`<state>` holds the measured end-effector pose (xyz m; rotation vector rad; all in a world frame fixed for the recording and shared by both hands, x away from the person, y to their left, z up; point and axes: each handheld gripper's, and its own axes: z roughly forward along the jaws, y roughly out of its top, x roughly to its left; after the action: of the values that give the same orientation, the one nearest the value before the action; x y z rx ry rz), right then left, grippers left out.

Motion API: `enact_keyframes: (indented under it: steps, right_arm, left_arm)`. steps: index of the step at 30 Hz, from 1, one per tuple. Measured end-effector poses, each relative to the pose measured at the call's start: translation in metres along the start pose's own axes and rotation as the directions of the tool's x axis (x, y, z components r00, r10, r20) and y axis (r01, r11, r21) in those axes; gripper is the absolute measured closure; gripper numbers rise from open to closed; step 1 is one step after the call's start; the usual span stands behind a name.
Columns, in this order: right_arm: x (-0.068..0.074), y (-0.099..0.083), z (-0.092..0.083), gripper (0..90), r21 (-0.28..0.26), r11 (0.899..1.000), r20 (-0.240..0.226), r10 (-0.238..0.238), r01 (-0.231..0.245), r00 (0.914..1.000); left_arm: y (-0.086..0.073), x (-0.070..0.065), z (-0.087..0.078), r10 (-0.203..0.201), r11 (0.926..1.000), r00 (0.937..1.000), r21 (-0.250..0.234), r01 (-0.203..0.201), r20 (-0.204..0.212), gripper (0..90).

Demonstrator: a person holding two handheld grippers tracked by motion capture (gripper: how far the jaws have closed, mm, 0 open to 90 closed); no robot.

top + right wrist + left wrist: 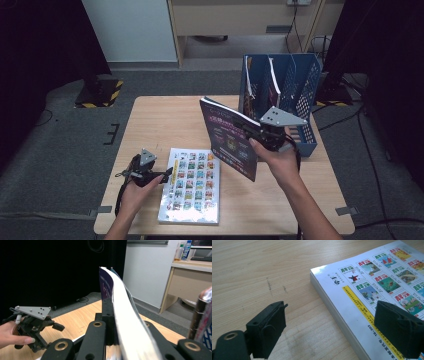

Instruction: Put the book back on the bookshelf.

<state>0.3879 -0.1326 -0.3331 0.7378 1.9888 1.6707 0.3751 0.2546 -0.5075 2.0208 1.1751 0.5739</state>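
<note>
Nearest the person, a thick magazine (191, 186) lay flat on the near middle of the table (155, 120), its white cover printed with rows of small colourful pictures and a yellow strip along one edge. The left hand-held gripper (167, 174) rested just left of it, jaws wide apart and gripping nothing; in the left gripper view one jaw stood over bare wood and the other over the cover (372, 282).

To the right and higher, the right hand-held gripper (250, 131) was clamped tight on a second magazine (229, 137), held upright and tilted above the table's right half. This one had a dark purple cover with bright print and white page edges; in the right gripper view its pages (125, 315) bowed over between the closed jaws.

Just beyond it, at the far right of the table, stood a blue mesh file rack (300, 85) with magazines in two compartments.

The table was pale wood with faint scuffs. Around it lay grey carpet, with black drapes on both sides and a light wooden desk against the far wall.
</note>
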Motion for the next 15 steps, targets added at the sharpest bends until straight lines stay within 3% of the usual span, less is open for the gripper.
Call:
enact_keyframes:
  steps: [15]
  right_arm:
    - [-0.01, -0.006, -0.024, 84.1, 0.003, 1.0, 0.021, 0.007, -0.007, 0.9998]
  left_arm:
    - [-0.001, 0.001, 0.0, -0.006, 1.0, 1.0, -0.003, 0.006, 0.0, 9.5]
